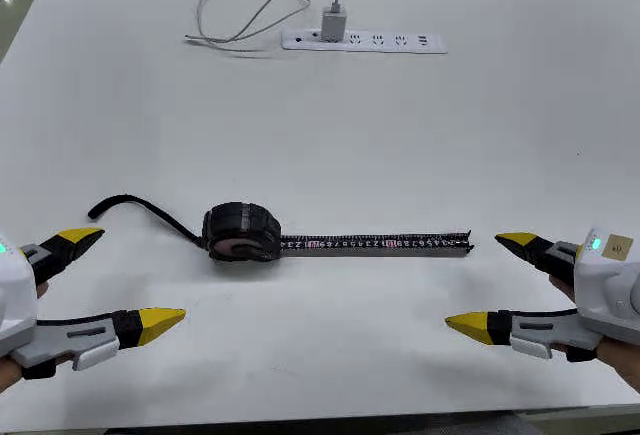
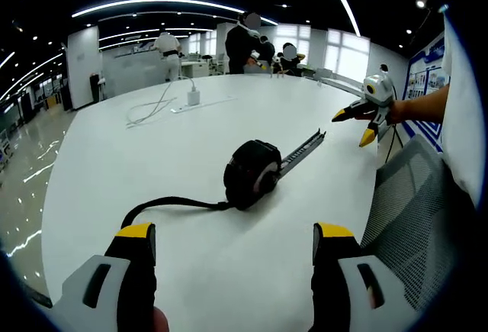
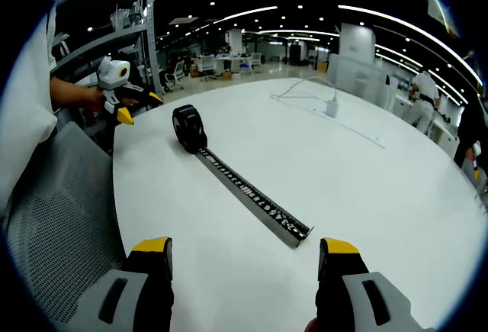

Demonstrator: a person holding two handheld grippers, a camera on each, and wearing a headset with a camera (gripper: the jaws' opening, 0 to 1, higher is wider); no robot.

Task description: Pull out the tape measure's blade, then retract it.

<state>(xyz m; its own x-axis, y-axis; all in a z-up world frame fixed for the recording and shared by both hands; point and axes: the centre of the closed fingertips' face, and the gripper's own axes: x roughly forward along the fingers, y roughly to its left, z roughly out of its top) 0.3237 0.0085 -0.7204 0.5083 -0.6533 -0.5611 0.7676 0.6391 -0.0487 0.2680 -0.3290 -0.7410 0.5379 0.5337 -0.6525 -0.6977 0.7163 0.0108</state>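
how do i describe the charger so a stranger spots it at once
On the far side of the white table lies a white power strip. The charger is the upright block plugged near its left end, the only plug there, trailing a looped cable.

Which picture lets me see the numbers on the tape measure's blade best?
The right gripper view: the blade lies close, with big numbers. The head view shows the whole blade, numbers tiny. The left gripper view shows the blade foreshortened beyond the case.
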